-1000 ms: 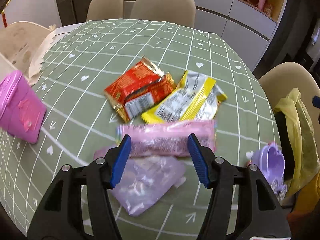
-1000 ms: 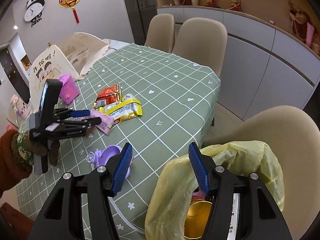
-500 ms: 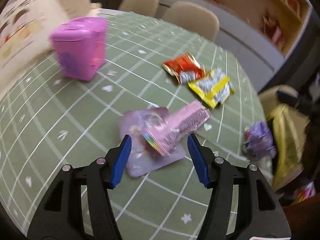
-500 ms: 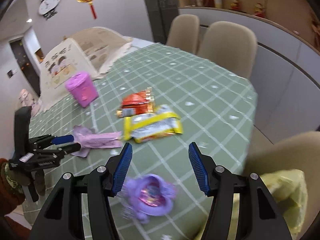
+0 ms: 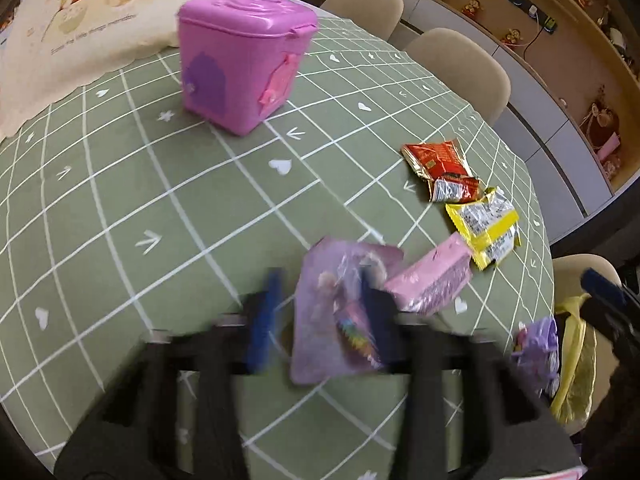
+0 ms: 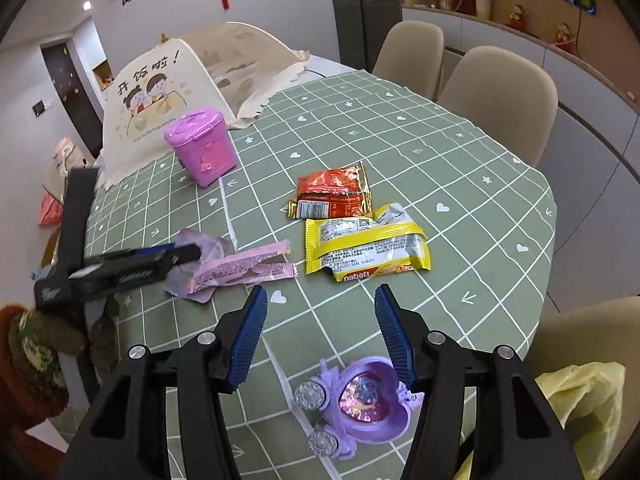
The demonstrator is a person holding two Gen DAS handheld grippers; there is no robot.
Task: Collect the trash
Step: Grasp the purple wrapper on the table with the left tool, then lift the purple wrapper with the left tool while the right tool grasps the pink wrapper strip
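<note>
Left to right in the right wrist view: left tongs [image 6: 188, 254], jaws just narrowed and blurred in their own camera, tips over the pale purple wrapper [image 6: 208, 250]; whether the pads press it cannot be told. Pink wrapper [image 6: 248, 268], a long strip lying across the purple one, long axis running left–right across the green checked tabletop [image 6: 460, 184], free end pointing right toward the yellow wrapper [image 6: 368, 246]. Red wrapper [image 6: 332, 196] just behind the yellow one, edges touching; both lie flat with long axes left–right. Pink lidded bin [image 6: 202, 146] stands upright farther back left, well apart from the wrappers. Right tongs [image 6: 320, 312] wide open, nothing between the jaws, above a purple toy carriage [image 6: 360, 404] at the near tabletop edge; yellow bag [image 6: 580, 404] at lower right. Against the frame one second earlier, the right tongs have shifted from over the yellow bag to over the tabletop, and the left tongs' view has swung so the bin [image 5: 244, 60] sits upper centre
</note>
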